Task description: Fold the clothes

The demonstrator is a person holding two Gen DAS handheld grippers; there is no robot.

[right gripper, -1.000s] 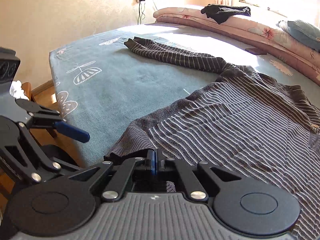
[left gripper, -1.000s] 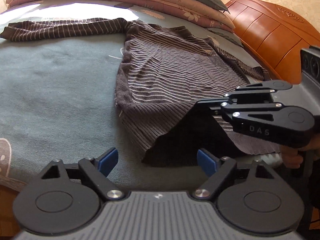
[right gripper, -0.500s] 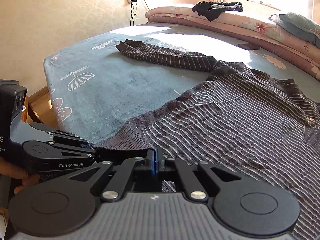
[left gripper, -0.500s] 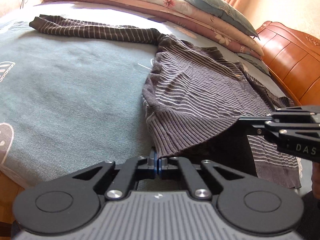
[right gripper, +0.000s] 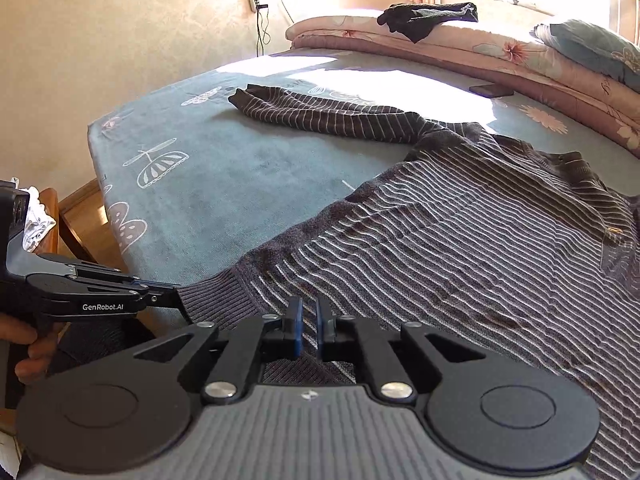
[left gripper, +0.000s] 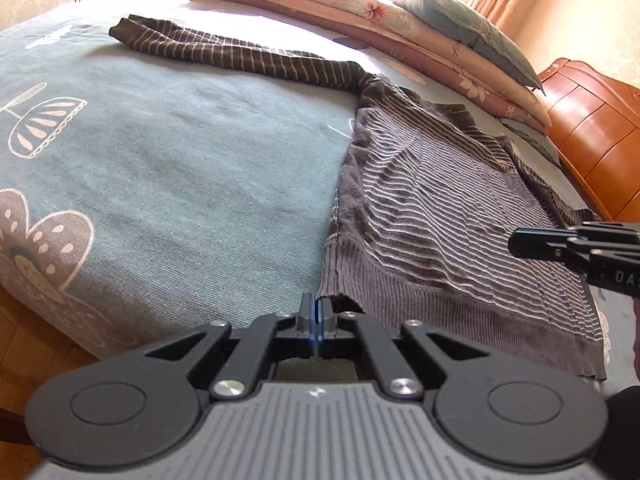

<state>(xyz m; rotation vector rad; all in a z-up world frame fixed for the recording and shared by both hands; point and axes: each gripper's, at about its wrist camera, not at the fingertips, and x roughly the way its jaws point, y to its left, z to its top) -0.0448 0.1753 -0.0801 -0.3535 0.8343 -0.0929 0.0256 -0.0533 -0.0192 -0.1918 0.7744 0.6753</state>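
A brown and grey striped sweater (left gripper: 432, 208) (right gripper: 460, 240) lies flat on the teal bed sheet (left gripper: 180, 168), one sleeve (left gripper: 240, 52) stretched out to the far left. My left gripper (left gripper: 316, 312) (right gripper: 176, 300) is shut on the near left corner of the ribbed hem (left gripper: 360, 280), at the bed's edge. My right gripper (right gripper: 308, 320) (left gripper: 514, 242) is over the hem further right. Its jaws are opening, a narrow gap shows between the blue pads (right gripper: 297, 320), and the fabric lies loose below them.
Folded pink floral quilts (right gripper: 500, 52) and a teal pillow (left gripper: 472, 36) line the far side, with a black garment (right gripper: 428, 18) on top. A dark flat item (right gripper: 490, 89) lies on the sheet. An orange wooden headboard (left gripper: 592, 132) stands at the right. A person's hand (right gripper: 28, 352) holds the left gripper.
My left gripper went from wide open to shut at the hem's left corner. The lifted hem has dropped flat, and my right gripper's pads have parted slightly.
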